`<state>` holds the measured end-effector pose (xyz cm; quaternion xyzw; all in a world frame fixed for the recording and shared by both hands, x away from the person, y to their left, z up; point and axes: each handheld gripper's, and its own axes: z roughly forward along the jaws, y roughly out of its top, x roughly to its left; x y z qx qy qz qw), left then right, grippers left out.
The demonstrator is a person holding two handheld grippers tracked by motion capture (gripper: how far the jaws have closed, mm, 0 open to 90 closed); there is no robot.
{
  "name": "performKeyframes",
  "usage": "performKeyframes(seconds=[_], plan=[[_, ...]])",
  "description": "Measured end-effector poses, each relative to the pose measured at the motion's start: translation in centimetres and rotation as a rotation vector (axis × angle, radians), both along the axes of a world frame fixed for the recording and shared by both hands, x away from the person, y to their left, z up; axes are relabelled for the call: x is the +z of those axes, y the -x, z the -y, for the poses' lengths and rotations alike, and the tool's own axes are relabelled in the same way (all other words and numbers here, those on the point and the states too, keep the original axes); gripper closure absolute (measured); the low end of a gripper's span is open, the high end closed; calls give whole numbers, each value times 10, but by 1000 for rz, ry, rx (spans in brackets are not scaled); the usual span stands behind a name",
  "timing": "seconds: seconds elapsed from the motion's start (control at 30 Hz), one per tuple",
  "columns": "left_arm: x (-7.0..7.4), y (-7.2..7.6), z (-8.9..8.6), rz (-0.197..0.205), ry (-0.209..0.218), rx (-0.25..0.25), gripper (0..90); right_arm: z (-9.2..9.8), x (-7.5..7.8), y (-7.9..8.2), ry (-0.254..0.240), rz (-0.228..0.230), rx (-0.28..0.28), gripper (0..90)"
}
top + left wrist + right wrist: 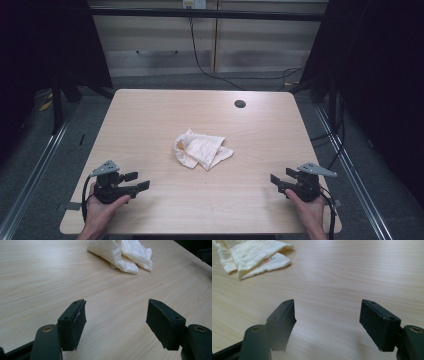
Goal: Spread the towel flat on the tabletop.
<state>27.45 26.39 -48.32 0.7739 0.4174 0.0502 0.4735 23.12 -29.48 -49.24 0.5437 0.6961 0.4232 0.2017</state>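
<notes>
A pale wooden tabletop (150, 115) takes up most of the scene, with dark curtains to the left and right of it and a low cabinet (210, 40) with cables beyond its far edge. Near the far right of the tabletop sits a small round cable hole (240, 104), well apart from everything else. At the middle lies a crumpled cream cloth (201, 149), loosely folded over itself, its layers bunched toward the left and a flatter flap reaching out to the near right. It looks light, soft and limp, so it will likely sag and unfold when lifted instead of keeping its shape; a raised fold or the free corner at the near right seems the easiest place to pinch, since a flat layer would be hard to get a jaw under. In the right tool's view a small reddish mark or tag shows on one layer, too small to read. The left tool (142, 181) rests at the near left of the tabletop in the person's left hand (102, 207), jaws apart with nothing between them, pointing toward the cloth. The right tool (278, 181) sits at the near right in the right hand (310, 210), jaws likewise wide apart and bare. Both are well apart from the cloth, with only bare wood between.
</notes>
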Motion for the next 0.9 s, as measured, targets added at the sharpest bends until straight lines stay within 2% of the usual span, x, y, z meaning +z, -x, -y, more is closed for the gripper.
performKeyframes(seconds=[0.07,0.17,0.23,0.33,0.47,0.5,0.67,0.8,0.83,0.9], plan=[[0,-1,0,1,-3,0,314,-1,-1,0,2,-14,20,302],[0,-1,1,2,-3,-3,316,-3,0,2,-3,-9,51,326],[-1,0,2,2,-14,-41,329,-4,2,2,1,-11,63,341],[-1,0,3,7,-21,-53,315,-6,5,0,-11,-16,93,342],[0,1,2,14,-11,-46,301,-11,8,-1,-8,-27,136,357],[0,1,1,16,-12,-45,298,-17,11,-2,-1,-30,166,378],[0,2,0,12,-3,-44,285,-29,15,-7,4,-40,212,413],[0,0,1,16,-14,-50,291,-45,21,-28,-20,-44,264,390],[0,0,1,16,-14,-50,293,-45,21,-28,-20,-44,264,390],[0,1,2,16,-18,-49,296,-57,27,-43,-25,-27,278,376]])
